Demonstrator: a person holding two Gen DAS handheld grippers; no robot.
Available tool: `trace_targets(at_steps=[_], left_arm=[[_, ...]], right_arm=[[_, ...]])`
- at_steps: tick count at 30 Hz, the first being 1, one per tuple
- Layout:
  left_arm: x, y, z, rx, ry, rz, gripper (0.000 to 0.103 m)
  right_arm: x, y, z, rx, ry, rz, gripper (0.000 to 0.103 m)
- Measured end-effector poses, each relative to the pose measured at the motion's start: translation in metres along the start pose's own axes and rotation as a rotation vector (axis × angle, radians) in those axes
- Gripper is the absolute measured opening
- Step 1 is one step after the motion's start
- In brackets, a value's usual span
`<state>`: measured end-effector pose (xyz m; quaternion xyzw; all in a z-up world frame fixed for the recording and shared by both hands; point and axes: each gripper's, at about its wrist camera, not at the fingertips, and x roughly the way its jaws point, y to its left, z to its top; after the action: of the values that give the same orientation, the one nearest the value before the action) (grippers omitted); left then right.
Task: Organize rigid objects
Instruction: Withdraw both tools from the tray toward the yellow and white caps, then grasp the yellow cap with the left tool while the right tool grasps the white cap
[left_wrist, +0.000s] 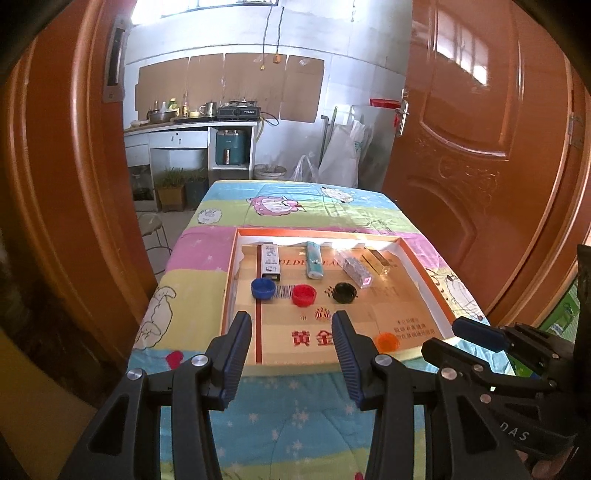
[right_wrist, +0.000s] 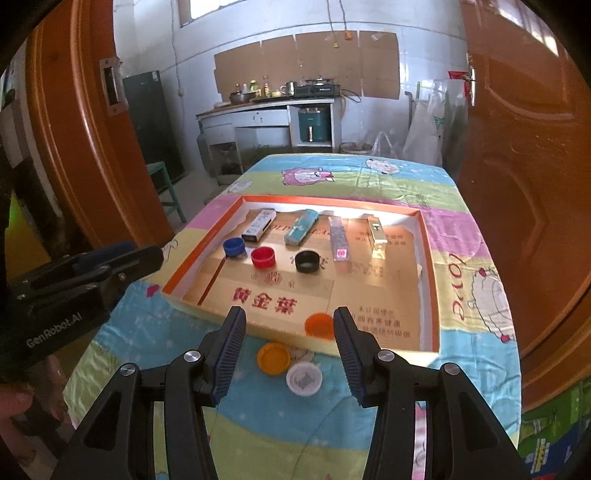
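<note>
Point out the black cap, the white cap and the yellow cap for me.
black cap (right_wrist: 307, 261): right wrist view, on its dark open top.
white cap (right_wrist: 304, 378): right wrist view, centre of its inside.
yellow cap (right_wrist: 273, 358): right wrist view, centre of its face.

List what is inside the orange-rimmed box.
The box holds four lighters, blue cap, red cap, black cap, orange cap. The gripper finger hides part of the orange one.
</note>
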<state>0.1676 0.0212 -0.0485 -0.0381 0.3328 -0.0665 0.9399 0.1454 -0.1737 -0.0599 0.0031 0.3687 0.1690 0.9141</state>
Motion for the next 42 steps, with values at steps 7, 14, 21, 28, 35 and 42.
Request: trace_targets(at_steps=[7, 14, 21, 28, 35, 42], left_arm=[[-0.007, 0.0, -0.017, 0.003, 0.022, -0.012, 0.045], [-0.004, -0.003, -0.036, 0.013, 0.059, -0.04, 0.045], [0.005, -0.005, -0.046, 0.017, 0.096, -0.057, 0.045], [0.015, -0.008, -0.048, 0.025, 0.124, -0.07, 0.045], [0.03, -0.026, -0.051, 0.072, 0.165, -0.139, 0.045], [0.066, -0.062, -0.057, 0.157, 0.223, -0.198, 0.045]], right_arm=[[-0.004, 0.001, -0.028, -0.002, 0.034, -0.02, 0.051], [0.023, -0.003, -0.052, 0.001, 0.101, -0.04, 0.051], [0.052, -0.006, -0.057, -0.016, 0.144, -0.067, 0.051], [0.067, -0.003, -0.055, -0.05, 0.156, -0.084, 0.033], [0.054, -0.012, -0.058, -0.034, 0.137, -0.097, 0.03], [0.028, -0.031, -0.066, 0.038, 0.106, -0.097, 0.03]])
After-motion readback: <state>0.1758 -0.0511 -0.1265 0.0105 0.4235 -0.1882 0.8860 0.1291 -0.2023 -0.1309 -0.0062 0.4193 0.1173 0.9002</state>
